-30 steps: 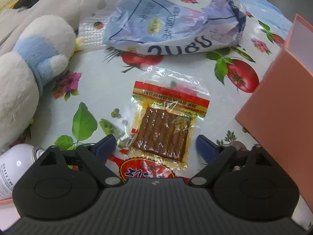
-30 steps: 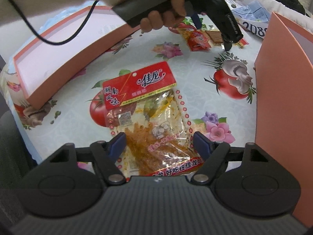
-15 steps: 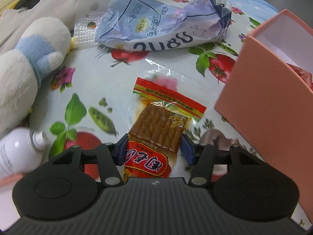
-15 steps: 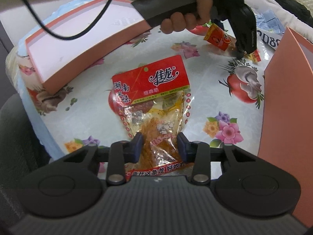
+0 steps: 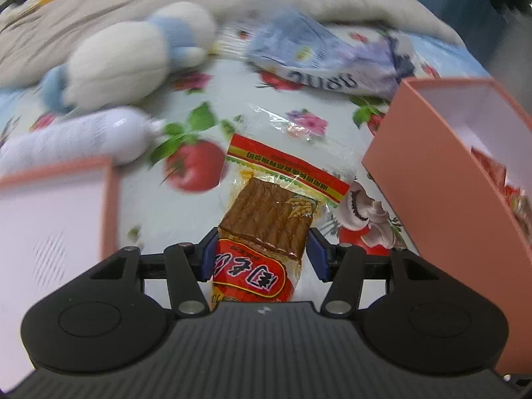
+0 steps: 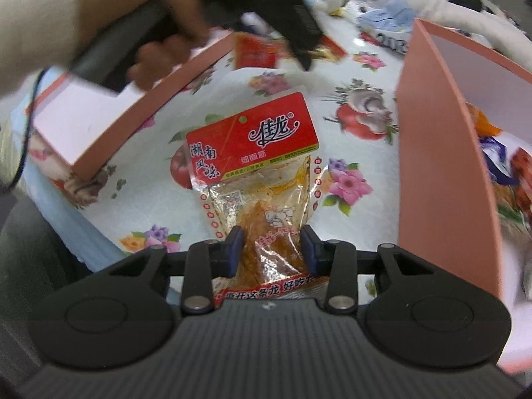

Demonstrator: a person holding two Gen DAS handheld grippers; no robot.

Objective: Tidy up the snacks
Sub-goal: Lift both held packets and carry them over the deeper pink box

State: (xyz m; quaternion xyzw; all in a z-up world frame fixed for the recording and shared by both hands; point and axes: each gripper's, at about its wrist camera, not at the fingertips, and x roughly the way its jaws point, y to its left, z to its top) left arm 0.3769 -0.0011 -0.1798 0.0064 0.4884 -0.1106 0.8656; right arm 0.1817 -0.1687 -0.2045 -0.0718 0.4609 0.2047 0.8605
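While both grippers hung above the flowered tablecloth (image 5: 206, 76), the left gripper (image 5: 262, 256) clamped the brown snack pack (image 5: 269, 219). The right gripper (image 6: 271, 249) clamped the red-labelled snack bag (image 6: 262, 173), beside the pink box (image 6: 445, 179) at the cloth's right edge.

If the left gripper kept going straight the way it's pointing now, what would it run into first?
Most likely the flowered tablecloth. The left gripper is shut on the brown snack packet and tilts downward, so the packet's far end would probably touch the cloth first. The pink box sits off to the side. Depth is uncertain.
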